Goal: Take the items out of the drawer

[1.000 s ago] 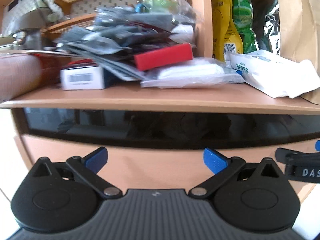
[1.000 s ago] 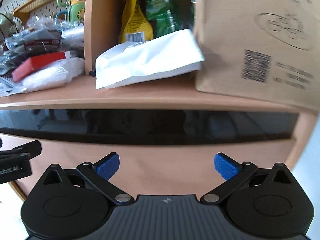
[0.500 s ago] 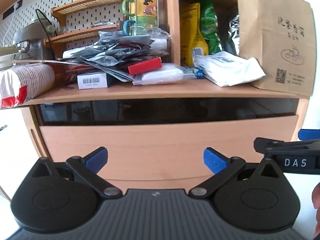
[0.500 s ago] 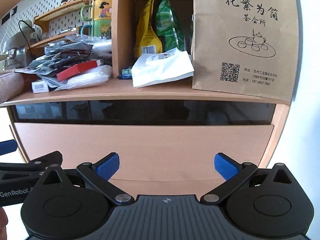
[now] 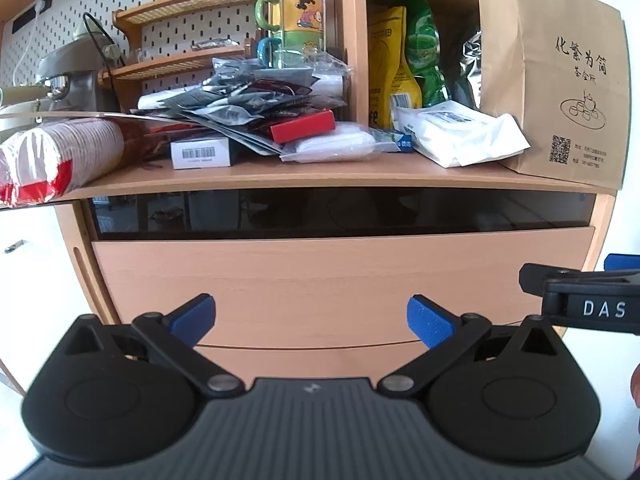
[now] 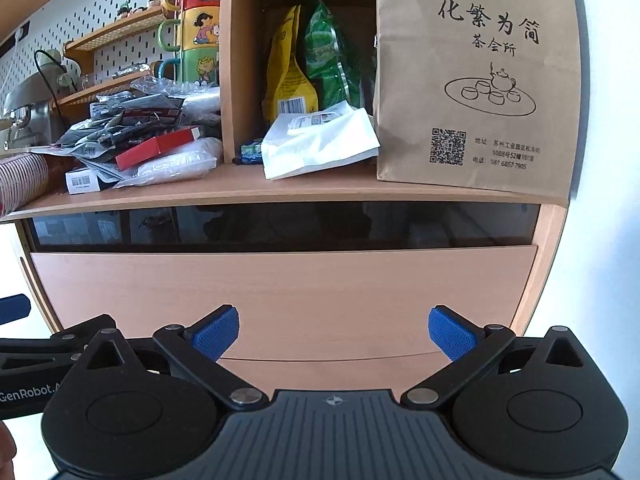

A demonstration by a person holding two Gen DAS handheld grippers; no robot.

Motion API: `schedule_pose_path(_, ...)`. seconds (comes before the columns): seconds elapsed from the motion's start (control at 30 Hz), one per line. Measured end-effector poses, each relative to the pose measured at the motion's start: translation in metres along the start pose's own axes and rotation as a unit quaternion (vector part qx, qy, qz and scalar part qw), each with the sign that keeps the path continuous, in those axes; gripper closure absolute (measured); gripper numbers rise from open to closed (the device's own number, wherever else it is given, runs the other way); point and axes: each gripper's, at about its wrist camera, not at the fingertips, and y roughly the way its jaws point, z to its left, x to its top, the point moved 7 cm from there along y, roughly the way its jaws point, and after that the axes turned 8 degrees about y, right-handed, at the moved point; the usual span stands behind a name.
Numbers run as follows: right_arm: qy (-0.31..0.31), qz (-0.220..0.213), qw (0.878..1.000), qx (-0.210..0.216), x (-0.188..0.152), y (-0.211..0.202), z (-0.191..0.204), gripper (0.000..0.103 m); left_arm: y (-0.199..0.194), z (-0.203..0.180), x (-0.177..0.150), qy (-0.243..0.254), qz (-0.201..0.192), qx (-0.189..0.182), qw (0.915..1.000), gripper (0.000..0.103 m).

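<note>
A light wooden drawer front point(image 5: 340, 280) sits closed below a dark slot point(image 5: 340, 212) under the shelf; it also shows in the right wrist view point(image 6: 280, 292). My left gripper point(image 5: 311, 318) is open and empty, held a short way in front of the drawer front. My right gripper point(image 6: 334, 332) is open and empty, also in front of the drawer front, to the right of the left one. The right gripper's side shows at the right edge of the left wrist view point(image 5: 584, 300). The drawer's contents are hidden.
The shelf point(image 5: 320, 176) above the drawer holds a pile of packets and a red box point(image 5: 302, 126), a white box point(image 5: 200, 153), a white pouch point(image 6: 320, 142), a brown paper bag point(image 6: 476, 80) and a sleeve of paper cups point(image 5: 52, 156). Stacked mugs point(image 6: 200, 28) stand behind.
Both grippers have pulled back from the cabinet, so the whole drawer front and shelf now show. Both stay open and empty.
</note>
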Motion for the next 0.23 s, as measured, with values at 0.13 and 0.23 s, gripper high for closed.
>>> schedule_pose_path(0.13, -0.001, 0.004, 1.000, -0.003, -0.0023, 0.0025, -0.0022, 0.000, 0.0034, -0.0023, -0.0005, 0.004, 0.003, 0.002, 1.0000, 0.000)
schedule_pose_path(0.23, -0.002, 0.006, 1.000, -0.001, -0.0036, 0.0039, -0.0020, 0.000, 0.0036, -0.0050, 0.0000, 0.007, 0.001, -0.001, 1.0000, 0.000)
